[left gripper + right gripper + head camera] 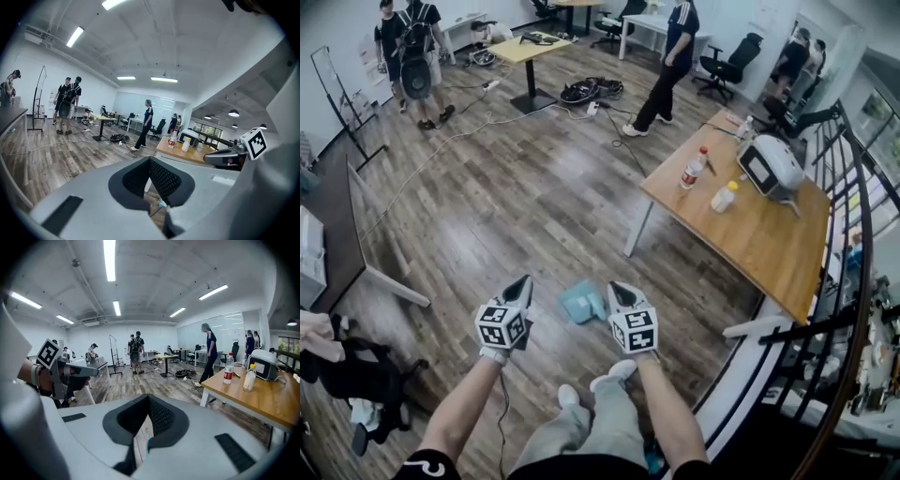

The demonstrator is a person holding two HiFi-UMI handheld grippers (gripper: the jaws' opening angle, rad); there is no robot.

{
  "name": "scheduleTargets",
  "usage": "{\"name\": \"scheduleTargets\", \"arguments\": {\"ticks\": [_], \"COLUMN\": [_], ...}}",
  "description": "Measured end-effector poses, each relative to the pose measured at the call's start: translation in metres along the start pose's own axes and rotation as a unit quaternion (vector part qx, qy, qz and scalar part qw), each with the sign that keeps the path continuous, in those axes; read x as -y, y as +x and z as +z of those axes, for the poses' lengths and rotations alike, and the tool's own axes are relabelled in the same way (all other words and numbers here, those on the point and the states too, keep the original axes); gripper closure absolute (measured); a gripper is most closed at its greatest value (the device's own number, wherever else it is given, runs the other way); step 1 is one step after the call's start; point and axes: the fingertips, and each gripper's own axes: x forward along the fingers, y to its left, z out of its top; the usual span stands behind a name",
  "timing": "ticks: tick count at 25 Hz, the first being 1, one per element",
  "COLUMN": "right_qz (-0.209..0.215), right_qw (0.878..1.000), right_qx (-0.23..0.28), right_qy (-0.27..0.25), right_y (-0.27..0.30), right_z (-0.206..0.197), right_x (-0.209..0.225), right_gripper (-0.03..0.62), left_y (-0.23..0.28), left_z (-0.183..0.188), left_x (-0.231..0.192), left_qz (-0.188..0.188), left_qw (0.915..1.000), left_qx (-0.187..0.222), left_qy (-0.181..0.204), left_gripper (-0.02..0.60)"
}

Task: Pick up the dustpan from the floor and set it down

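Only the head view shows the pale teal plastic dustpan point(582, 302) whole. It lies on the grey-brown wood-plank floor point(516, 197), just ahead of the person's white shoes point(621, 371). In that picture it sits between the left gripper point(524, 279) and the right gripper point(613, 286), and neither one holds it.

Both gripper views look out across the room rather than down at the floor. The left gripper view has its dark ribbed pads point(164, 180) brought together with nothing between them, and it catches the right gripper's marker cube point(255, 143) off to one side. The right gripper view shows much the same: jaws closed and empty, with the left gripper's marker cube point(47, 354) at its edge. It also gives the light wooden table point(267, 404) side-on, with a red-capped clear bottle point(228, 368) standing on it.
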Motion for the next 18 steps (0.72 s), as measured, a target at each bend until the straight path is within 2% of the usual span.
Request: {"name": "scheduleTargets", "arguments": {"ticks": [8, 10, 14, 18], "right_qz": [-0.008, -0.009, -0.015, -0.032], "right_qw": [0.999, 0.999, 0.999, 0.998], "right_qx": [0.033, 0.034, 0.039, 0.052], "right_qy": [-0.020, -0.025, -0.013, 0.003], "right_y": [-0.043, -0.054, -0.074, -0.090], "right_z": [0.072, 0.081, 0.093, 0.093], "right_x": [-0.011, -0.012, -0.004, 0.002], "right_gripper": [0.599, 0.599, 0.599, 0.599], "left_y": [-0.037, -0.048, -0.066, -0.079], "left_z": [0.051, 0.058, 0.070, 0.078], "left_x": [0.015, 0.018, 0.041, 0.051], "left_qz": [-0.010, -0.018, -0.073, -0.066], "left_qw": [0.9998, 0.9997, 0.9971, 0.9973], "left_qx": [0.015, 0.017, 0.021, 0.031], "left_qy": [0.007, 0.008, 0.008, 0.008], "left_gripper": [0.583, 0.583, 0.583, 0.583]}}
